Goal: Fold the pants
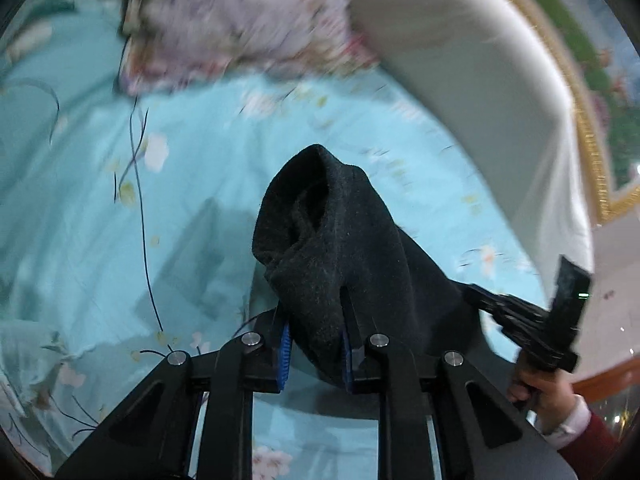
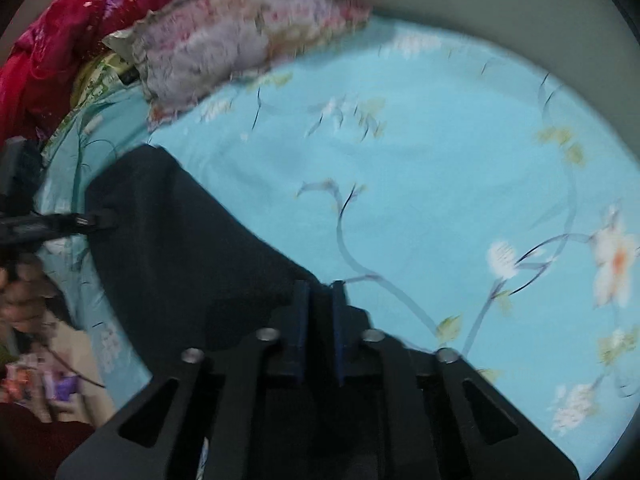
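Observation:
The dark pants point(image 1: 340, 240) hang bunched over a light blue floral bed sheet point(image 1: 180, 184). My left gripper point(image 1: 314, 312) is shut on a thick fold of them, and the cloth bulges up past the fingertips. In the right wrist view the pants point(image 2: 172, 240) stretch as a dark sheet from the lower middle to the left. My right gripper point(image 2: 320, 284) is shut on their edge, with dark cloth pinched between the two pads. The right gripper point(image 1: 480, 300) also shows at the right of the left wrist view, held by a hand point(image 1: 548, 396). The left gripper point(image 2: 100, 220) grips the far left corner.
A floral pillow point(image 1: 240, 20) lies at the head of the bed, also seen as the pillow point(image 2: 240, 40) at the upper left. A white padded headboard point(image 1: 480, 80) with gold trim curves along the right. Red bedding point(image 2: 60, 40) is piled at the far left.

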The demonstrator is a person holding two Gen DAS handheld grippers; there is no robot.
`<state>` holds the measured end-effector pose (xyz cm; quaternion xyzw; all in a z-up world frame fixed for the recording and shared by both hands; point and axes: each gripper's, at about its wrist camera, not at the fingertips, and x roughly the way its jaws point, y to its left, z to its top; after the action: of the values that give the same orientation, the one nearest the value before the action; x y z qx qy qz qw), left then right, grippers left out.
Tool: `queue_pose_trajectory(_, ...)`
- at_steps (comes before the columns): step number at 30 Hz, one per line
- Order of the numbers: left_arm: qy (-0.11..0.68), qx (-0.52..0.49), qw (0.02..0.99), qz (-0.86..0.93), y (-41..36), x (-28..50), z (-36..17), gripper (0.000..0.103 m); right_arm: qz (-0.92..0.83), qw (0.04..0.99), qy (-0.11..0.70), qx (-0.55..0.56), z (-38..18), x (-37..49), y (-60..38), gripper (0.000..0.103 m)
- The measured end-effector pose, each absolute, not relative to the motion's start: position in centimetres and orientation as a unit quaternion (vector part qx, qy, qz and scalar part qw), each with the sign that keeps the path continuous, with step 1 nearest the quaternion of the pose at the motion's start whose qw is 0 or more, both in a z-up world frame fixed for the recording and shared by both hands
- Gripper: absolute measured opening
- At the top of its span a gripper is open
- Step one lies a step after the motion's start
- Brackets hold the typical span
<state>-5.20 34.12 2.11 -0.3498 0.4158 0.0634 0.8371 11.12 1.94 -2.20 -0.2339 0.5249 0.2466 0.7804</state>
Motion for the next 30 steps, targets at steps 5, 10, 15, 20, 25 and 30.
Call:
queue_pose_trajectory(5, 0.425, -0.319, 0.845, 0.068, 34.2, -4.8, 2.0, 0.019, 0.233, 0.797, 0.501, -0.242, -2.7, 11.4, 2.1, 0.007)
queue_pose_trajectory(10, 0.451, -0.271, 0.846, 0.08, 34.7, -4.3, -0.4, 0.019, 0.218, 0.789, 0.507, -0.27, -5.2, 11.6, 3.1, 0.007)
queue_pose_trajectory(15, 0.483, -0.217, 0.844, 0.087, 34.6, -3.6, -3.1, 0.019, 0.196, 0.786, 0.52, -0.271, -7.0, 12.4, 2.9, 0.006)
queue_pose_trajectory(20, 0.508, -0.176, 0.837, 0.103, 34.3, -3.2, -4.7, 0.03, 0.177, 0.781, 0.534, -0.271, -8.7, 12.8, 2.7, 0.007)
queue_pose_trajectory(25, 0.514, -0.163, 0.832, 0.132, 35.0, -3.5, -3.2, 0.054, 0.16, 0.796, 0.537, -0.23, -7.5, 12.8, 1.9, 0.018)
queue_pose_trajectory(30, 0.486, -0.165, 0.848, 0.13, 35.4, -4.3, 0.6, 0.054, 0.152, 0.814, 0.53, -0.182, -4.7, 10.9, -0.2, 0.03)
